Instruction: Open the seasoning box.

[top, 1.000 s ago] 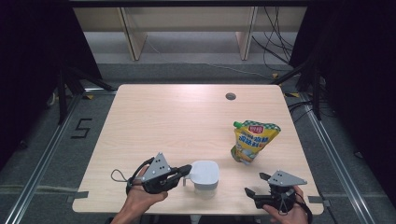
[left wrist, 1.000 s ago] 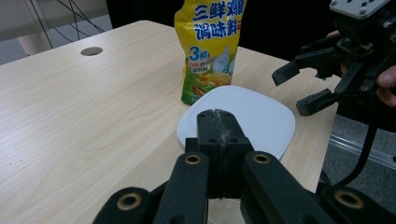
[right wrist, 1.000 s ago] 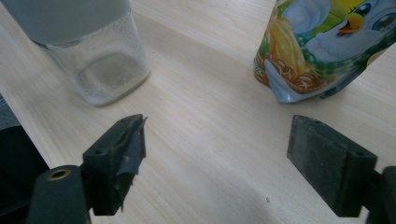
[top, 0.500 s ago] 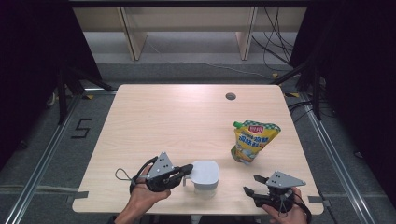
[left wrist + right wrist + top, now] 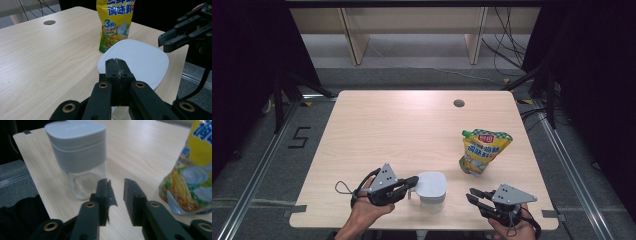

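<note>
While the shut left tongs [image 5: 412, 183] rest by the jar [image 5: 431, 188] (maybe to steady it), the right tongs [image 5: 474, 195], just narrowed on nothing, wait near the pouch [image 5: 483, 151].

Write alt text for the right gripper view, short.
The right gripper has its two black jaws a narrow gap apart with nothing between them, having just been closing, above a light wooden table. Beyond them stands a clear jar with a grey lid at left, and a yellow seasoning pouch at right.
</note>
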### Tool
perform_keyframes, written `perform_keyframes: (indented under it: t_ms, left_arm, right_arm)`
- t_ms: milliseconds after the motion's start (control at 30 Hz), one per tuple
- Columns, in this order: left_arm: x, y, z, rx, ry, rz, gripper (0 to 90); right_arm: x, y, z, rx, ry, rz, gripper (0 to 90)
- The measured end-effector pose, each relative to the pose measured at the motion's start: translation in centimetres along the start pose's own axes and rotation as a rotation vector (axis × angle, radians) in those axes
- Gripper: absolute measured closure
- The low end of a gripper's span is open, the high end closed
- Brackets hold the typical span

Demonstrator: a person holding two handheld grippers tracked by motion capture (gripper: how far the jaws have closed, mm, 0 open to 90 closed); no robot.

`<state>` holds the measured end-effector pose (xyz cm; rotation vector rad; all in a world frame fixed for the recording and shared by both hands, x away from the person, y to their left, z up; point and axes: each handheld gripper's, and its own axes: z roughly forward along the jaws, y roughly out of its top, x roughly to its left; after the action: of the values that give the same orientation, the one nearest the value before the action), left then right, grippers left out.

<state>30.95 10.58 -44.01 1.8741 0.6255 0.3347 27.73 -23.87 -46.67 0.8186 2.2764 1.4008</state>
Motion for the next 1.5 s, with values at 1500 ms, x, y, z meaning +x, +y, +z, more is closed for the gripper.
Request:
perform_keyframes:
  t_ms: [1500]
  left_arm:
    - [-0.2,-0.4,-0.4,-0.009,0.018,-0.025,89.1]
  right_arm:
    - [1.8,2.9,2.7,-0.051,0.081,-0.063,90.0]
